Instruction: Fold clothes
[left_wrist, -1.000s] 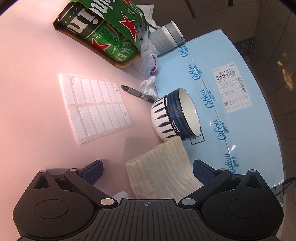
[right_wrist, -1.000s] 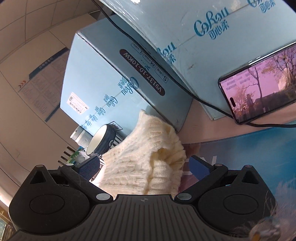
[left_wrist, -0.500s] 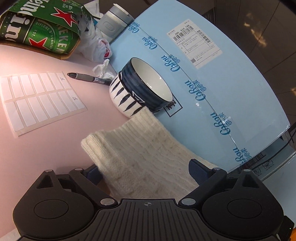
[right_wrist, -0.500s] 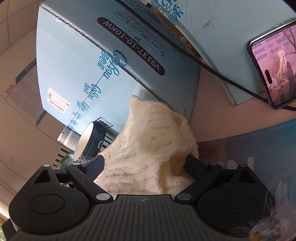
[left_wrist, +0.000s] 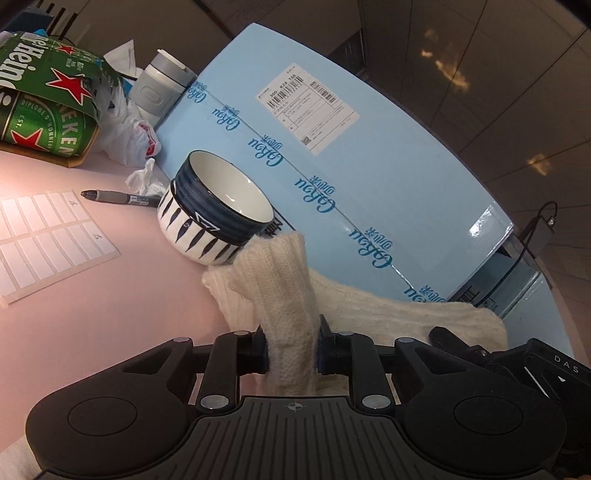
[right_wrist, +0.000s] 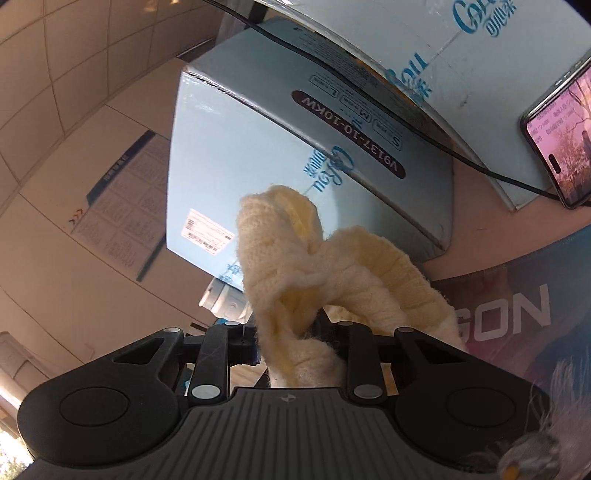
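A cream knitted garment (left_wrist: 284, 295) lies on the pink table beside a light-blue carton. My left gripper (left_wrist: 291, 350) is shut on one ribbed end of it, which stands up between the fingers. The rest stretches right along the carton to the other gripper's black body (left_wrist: 517, 362). In the right wrist view my right gripper (right_wrist: 291, 343) is shut on the other bunched end of the knit (right_wrist: 325, 269), lifted off the table.
A blue-and-white bowl (left_wrist: 218, 218) stands just beyond the knit. A marker (left_wrist: 118, 196), a label sheet (left_wrist: 48, 236), a green beer box (left_wrist: 44, 110) and a grey cup (left_wrist: 159, 88) sit at the left. The blue carton (left_wrist: 351, 166) runs along the right. A phone (right_wrist: 557, 140) leans with a cable.
Both grippers were open around the knit and have closed on it. The left one swung right and the ribbed end now stands up; the right one has lifted its end.
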